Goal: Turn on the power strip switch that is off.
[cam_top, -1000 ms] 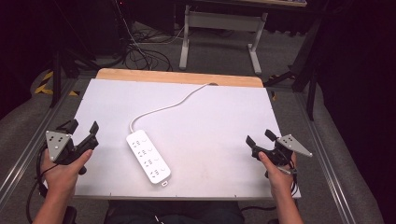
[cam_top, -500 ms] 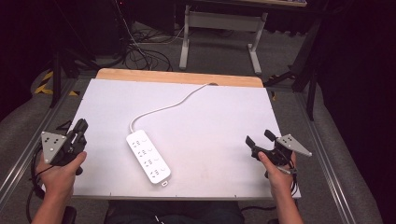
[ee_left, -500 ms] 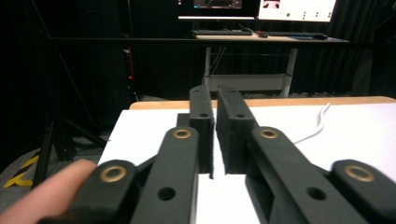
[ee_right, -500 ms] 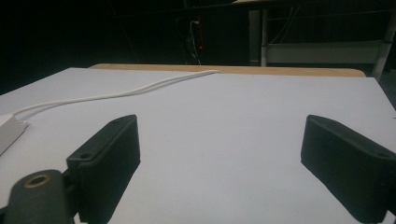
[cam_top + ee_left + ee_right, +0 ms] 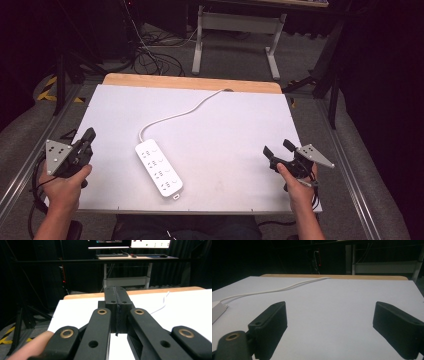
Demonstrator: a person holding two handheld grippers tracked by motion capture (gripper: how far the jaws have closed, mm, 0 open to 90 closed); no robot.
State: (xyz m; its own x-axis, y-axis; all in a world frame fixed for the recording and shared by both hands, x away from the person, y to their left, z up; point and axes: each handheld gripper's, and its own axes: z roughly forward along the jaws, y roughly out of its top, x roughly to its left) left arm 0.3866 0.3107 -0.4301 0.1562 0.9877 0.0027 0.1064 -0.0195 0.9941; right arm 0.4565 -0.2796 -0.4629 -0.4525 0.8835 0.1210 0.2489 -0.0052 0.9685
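Lying diagonally at the centre-left of the high view, the white power strip (image 5: 159,167) sat flat on the white table (image 5: 240,125), its cord (image 5: 180,114) snaking toward the upper middle of the frame, probably left central so either hand could reach it. At lower left the left gripper (image 5: 88,137) had its jaws pressed together on nothing. At lower right the right gripper (image 5: 278,148) was spread wide and empty. No containers were on the table.

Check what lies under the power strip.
The power strip lies flat on the white table, its cord running to the far edge. Nothing shows beneath it; whatever its body covers is hidden.
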